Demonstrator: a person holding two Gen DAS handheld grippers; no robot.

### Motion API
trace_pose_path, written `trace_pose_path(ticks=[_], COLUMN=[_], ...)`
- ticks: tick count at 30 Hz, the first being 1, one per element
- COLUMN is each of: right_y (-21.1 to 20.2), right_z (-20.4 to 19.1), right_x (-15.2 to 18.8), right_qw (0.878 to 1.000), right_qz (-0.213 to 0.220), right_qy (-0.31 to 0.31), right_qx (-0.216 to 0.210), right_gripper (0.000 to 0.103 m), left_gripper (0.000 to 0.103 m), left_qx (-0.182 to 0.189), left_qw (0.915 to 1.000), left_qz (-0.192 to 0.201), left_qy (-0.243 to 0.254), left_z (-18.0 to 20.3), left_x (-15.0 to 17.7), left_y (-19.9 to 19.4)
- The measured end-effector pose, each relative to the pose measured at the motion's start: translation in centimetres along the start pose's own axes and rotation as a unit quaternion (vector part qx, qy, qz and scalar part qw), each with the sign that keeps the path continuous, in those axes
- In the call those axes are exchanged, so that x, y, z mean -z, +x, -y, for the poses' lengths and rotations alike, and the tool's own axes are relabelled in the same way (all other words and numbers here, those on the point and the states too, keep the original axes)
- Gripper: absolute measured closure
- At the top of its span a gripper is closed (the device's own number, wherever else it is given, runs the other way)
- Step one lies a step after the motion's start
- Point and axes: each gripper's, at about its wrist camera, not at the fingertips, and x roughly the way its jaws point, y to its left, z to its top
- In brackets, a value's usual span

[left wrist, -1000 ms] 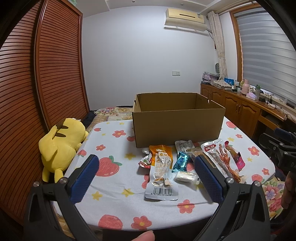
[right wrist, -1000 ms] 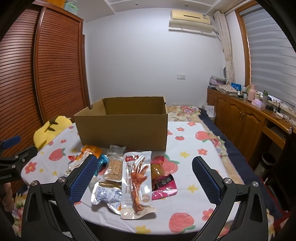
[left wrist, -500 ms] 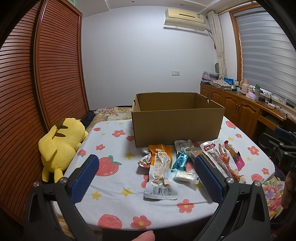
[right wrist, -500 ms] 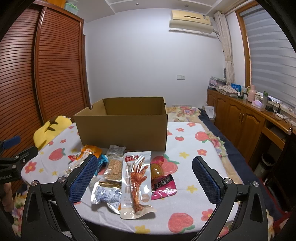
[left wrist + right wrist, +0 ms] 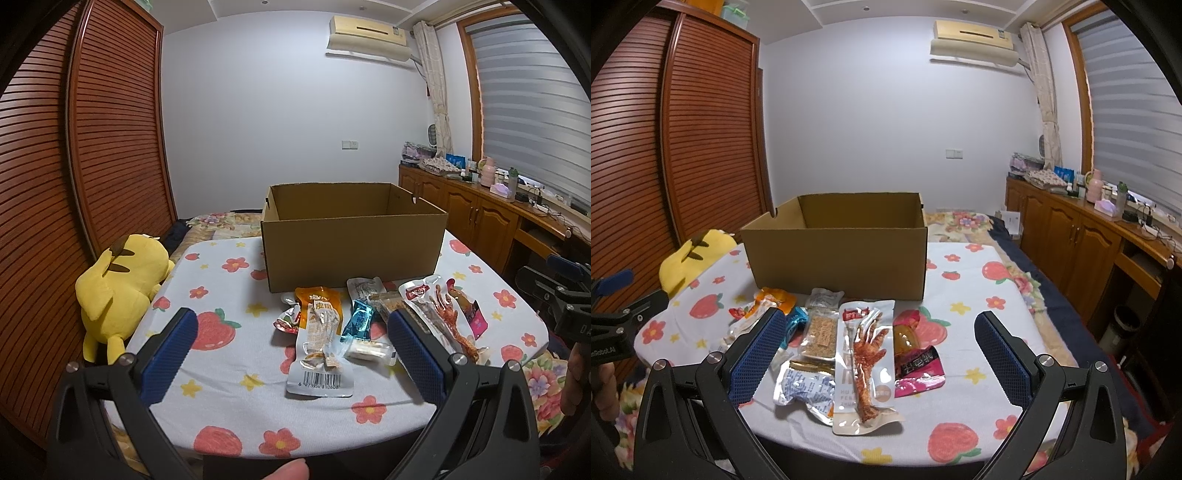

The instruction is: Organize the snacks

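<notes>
1. The left gripper hangs above the near edge of the table, its blue-padded jaws spread wide with nothing between them.
2. The right gripper hangs the same way over the table's near side, jaws wide apart and empty.
3. Between and just beyond the left jaws lies a clear packet with a barcode, partly over an orange packet; a teal packet and a small white packet lie just beside it.
4. Under the right gripper lie a long chicken-foot packet, a biscuit packet, a silver packet and a pink packet, all touching or overlapping.
5. All the snacks are on the table in front of an open cardboard box, outside it.
6. A yellow plush toy leans at the table's left edge.
</notes>
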Motion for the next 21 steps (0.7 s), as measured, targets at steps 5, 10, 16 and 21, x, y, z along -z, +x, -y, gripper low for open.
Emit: trace_pose_path(ticks=[5,10,16,21], right_y=[0.3,1.3,3.1,4.6], right_z=[-0.3,-0.1,0.0,0.1], right_x=[0.3,0.9,1.9,2.4], right_qw=[1.0,1.0,0.999,0.997], right_qz=[-0.003,-0.015,-0.041,-0.061], right_qy=[-0.004,-0.007,-0.01,-0.019], right_qx=[-0.001,-0.003,-0.019,-0.036], right_gripper=[0.0,0.0,0.0,0.0], left_gripper=[0.0,0.0,0.0,0.0], left_qx=[0.003,0.006,0.02,0.024], left_qw=[0.9999,0.9995,0.9983,0.9974], left_qz=[-0.011,-0.031,-0.054,-0.068], left_qy=[0.0,0.003,0.001,0.009], left_z=[0.5,0.5,0.4,0.2], left_x=[0.2,1.3,1.8,1.7], left_y=[0.7,2.8,5.0,6.6])
